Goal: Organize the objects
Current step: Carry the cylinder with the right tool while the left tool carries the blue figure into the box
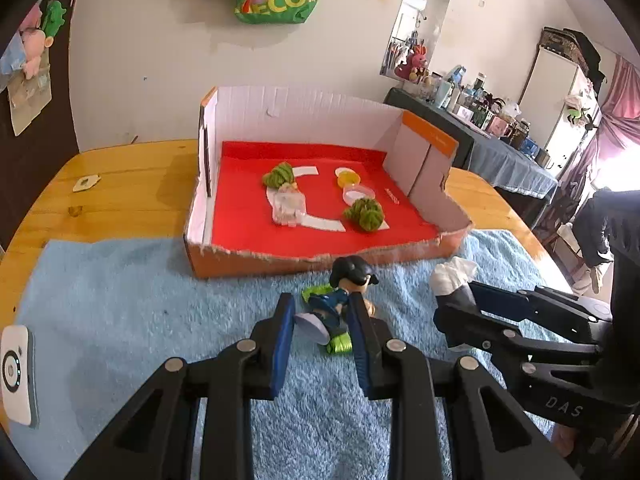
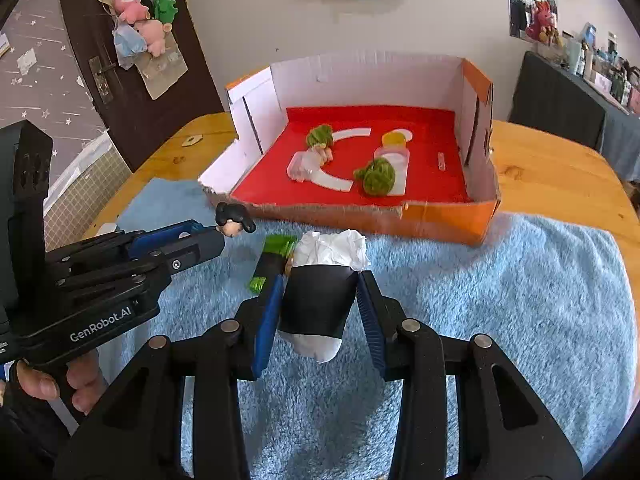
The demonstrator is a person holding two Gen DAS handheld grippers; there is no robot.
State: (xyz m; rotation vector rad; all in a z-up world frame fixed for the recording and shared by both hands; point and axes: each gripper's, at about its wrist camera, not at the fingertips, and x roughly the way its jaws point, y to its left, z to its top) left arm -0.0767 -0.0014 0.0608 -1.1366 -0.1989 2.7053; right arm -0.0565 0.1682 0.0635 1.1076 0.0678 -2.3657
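My left gripper (image 1: 322, 300) is shut on a small toy figure (image 1: 340, 304) with black hair, blue clothes and green feet, held a little above the blue towel (image 1: 140, 304). My right gripper (image 2: 320, 280) is shut on a black tube stuffed with white tissue (image 2: 318, 296), also lifted off the towel (image 2: 500, 300). The tube and right gripper (image 1: 456, 300) show at the right of the left wrist view. The figure's head (image 2: 234, 220) pokes past the left gripper (image 2: 218, 236) in the right wrist view. Beyond both stands an open cardboard box (image 1: 256, 256) with a red floor.
Inside the box (image 2: 440, 224) lie two green fuzzy balls (image 1: 364, 214) (image 1: 279, 175), a clear plastic piece (image 1: 288, 208), a yellow lid (image 1: 347, 178) and white shapes. A white device (image 1: 16, 376) rests at the towel's left edge. The wooden table (image 1: 120, 192) meets a wall behind.
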